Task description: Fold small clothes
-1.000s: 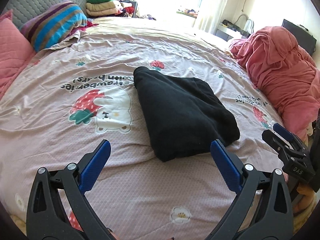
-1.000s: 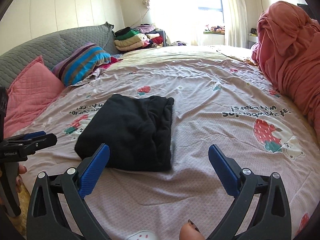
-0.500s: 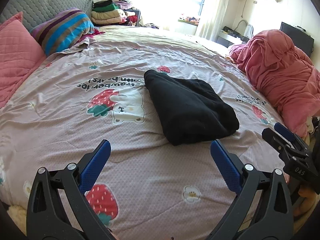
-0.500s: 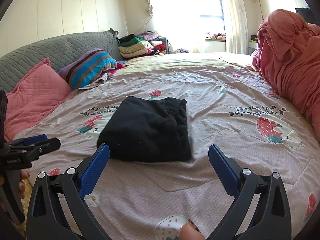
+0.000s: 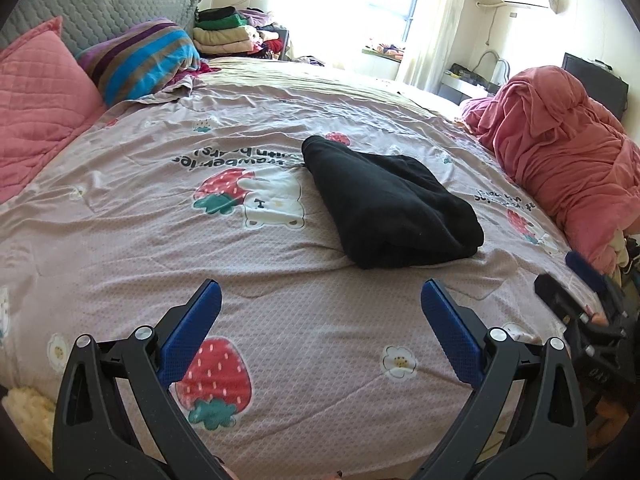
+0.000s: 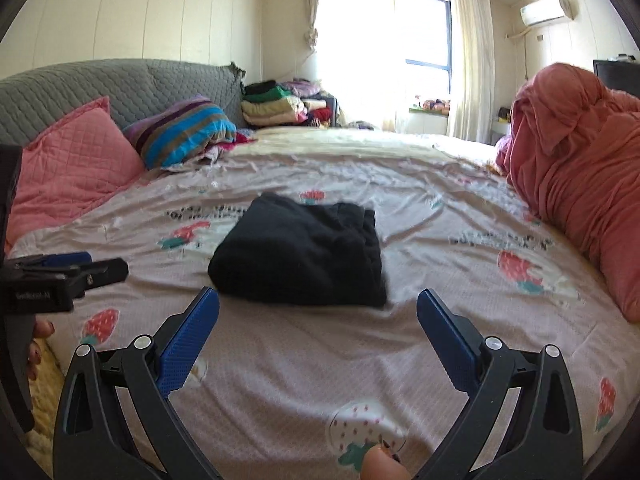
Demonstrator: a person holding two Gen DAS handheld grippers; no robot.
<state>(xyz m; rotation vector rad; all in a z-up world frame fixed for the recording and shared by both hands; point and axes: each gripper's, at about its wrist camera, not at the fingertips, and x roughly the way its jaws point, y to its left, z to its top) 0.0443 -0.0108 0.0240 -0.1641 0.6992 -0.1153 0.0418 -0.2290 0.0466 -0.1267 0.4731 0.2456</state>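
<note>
Bed: strawberry-print sheet (image 5: 280, 312), rumpled.
Garment: black folded garment (image 5: 390, 204) lies mid-bed, apart from both tongs.
Left gripper (image 5: 320, 308): jaws apart, empty.
Right gripper (image 6: 318, 316): jaws apart, empty.
Advice: fold looks finished; withdraw without snagging it.

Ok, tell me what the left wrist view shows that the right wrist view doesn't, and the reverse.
Only the left wrist view shows the left gripper head-on, open and empty, the white bear print beside the garment, and the rolled near edge of the fold.

Only the right wrist view shows the right gripper head-on, open and empty, the window, and a fingertip at the bottom edge.

Both show the folded black garment lying untouched on the bedsheet, the striped pillow, the pink pillow, the red blanket heap, and the clothes stack.
</note>
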